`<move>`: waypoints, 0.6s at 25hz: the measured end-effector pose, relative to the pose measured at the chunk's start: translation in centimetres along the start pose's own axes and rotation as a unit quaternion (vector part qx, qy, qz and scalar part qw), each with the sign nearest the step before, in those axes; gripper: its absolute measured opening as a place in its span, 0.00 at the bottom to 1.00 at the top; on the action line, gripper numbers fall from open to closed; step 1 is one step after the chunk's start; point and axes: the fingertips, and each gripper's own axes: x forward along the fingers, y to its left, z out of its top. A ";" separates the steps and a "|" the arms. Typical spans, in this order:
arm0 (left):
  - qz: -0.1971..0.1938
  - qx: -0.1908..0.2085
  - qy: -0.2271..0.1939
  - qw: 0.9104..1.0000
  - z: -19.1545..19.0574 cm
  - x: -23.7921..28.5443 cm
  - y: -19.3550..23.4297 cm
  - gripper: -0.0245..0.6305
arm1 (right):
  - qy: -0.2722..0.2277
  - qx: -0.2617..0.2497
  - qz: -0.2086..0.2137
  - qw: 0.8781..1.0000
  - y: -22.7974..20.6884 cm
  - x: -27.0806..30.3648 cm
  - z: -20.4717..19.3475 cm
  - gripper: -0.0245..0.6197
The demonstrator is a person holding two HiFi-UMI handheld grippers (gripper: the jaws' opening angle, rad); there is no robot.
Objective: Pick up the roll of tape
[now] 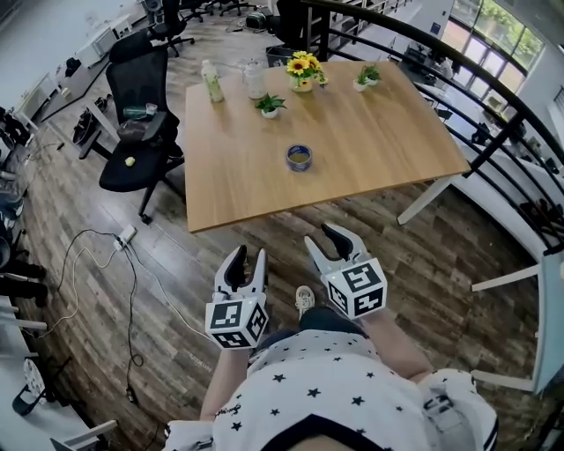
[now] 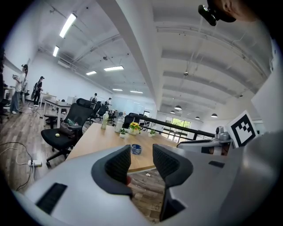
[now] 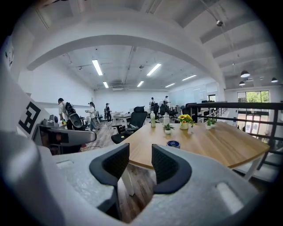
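Both left gripper [image 1: 249,257] and right gripper [image 1: 328,240] gape empty; roll of tape [image 1: 299,158] lies ahead on the table [image 1: 379,141], well apart.

We look into a bright, evenly lit room: daylight comes through the windows [image 1: 493,26] at the far right, and long ceiling lamps [image 2: 67,25] burn out to plain white overhead. The table [image 1: 370,150] carries a soft pale sheen, and shadows on the floor [image 1: 106,299] stay faint. All three views bulge like a fisheye, with straight lines bowed toward the edges; both gripper views end in a dark round border. The far people [image 3: 90,115] at the left look small and soft
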 end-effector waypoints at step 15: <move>0.030 -0.001 -0.013 0.999 3.8 10.7 1.0 0.27 | 0.002 -0.016 0.030 0.999 -8.2 7.7 4.5 0.26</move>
